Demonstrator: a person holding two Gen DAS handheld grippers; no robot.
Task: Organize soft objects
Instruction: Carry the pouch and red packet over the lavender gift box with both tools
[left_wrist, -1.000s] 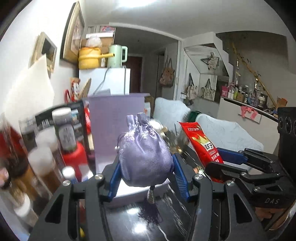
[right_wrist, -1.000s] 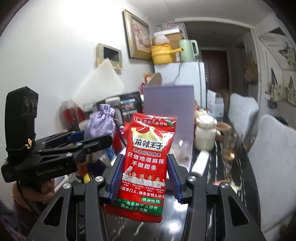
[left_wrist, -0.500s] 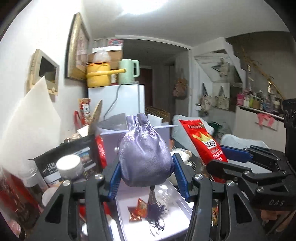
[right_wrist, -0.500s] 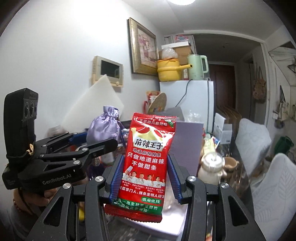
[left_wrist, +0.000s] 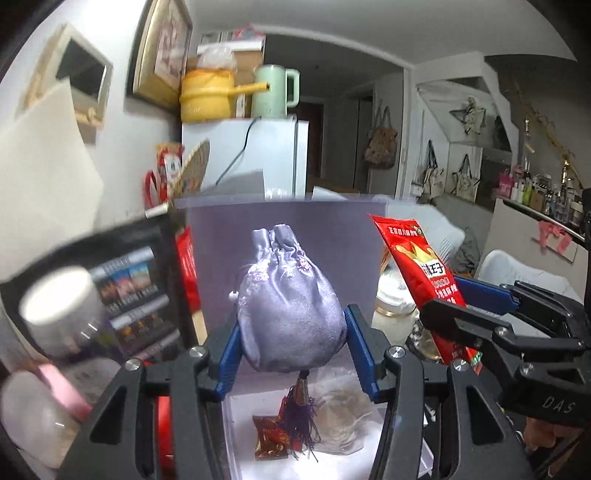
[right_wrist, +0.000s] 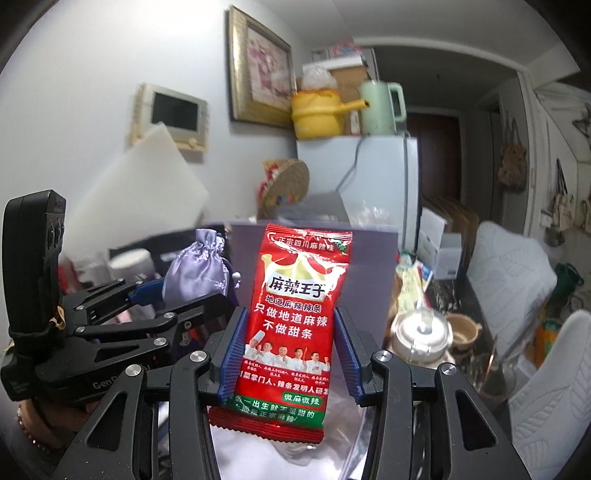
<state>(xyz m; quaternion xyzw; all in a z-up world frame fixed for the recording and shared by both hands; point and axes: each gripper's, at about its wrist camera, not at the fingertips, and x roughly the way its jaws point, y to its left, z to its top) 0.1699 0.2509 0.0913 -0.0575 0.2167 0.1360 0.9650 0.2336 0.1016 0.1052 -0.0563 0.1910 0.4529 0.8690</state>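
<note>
My left gripper (left_wrist: 293, 347) is shut on a lilac satin drawstring pouch (left_wrist: 288, 306), whose purple tassel (left_wrist: 301, 417) dangles below it. The pouch hangs over an open lilac box (left_wrist: 347, 236) with its lid standing up behind. On the box's white floor lie a small red-brown sachet (left_wrist: 269, 439) and a clear bag with pale stuff (left_wrist: 343, 424). My right gripper (right_wrist: 291, 354) is shut on a red snack packet (right_wrist: 295, 325) with white Chinese print, held upright. In the left wrist view that packet (left_wrist: 421, 280) sits to the right of the pouch. The pouch (right_wrist: 199, 269) shows at left in the right wrist view.
Jars and a dark printed pack (left_wrist: 125, 295) crowd the left side of the box. A glass teapot (right_wrist: 421, 332) and a small clay cup (right_wrist: 461, 328) stand to the right. Behind is a white fridge (right_wrist: 369, 177) with a yellow pot and a green kettle on top.
Both grippers have travelled forward along the table with their loads. The lilac box now lies right under the pouch, its inside floor and contents in view. Neither grip has changed.
</note>
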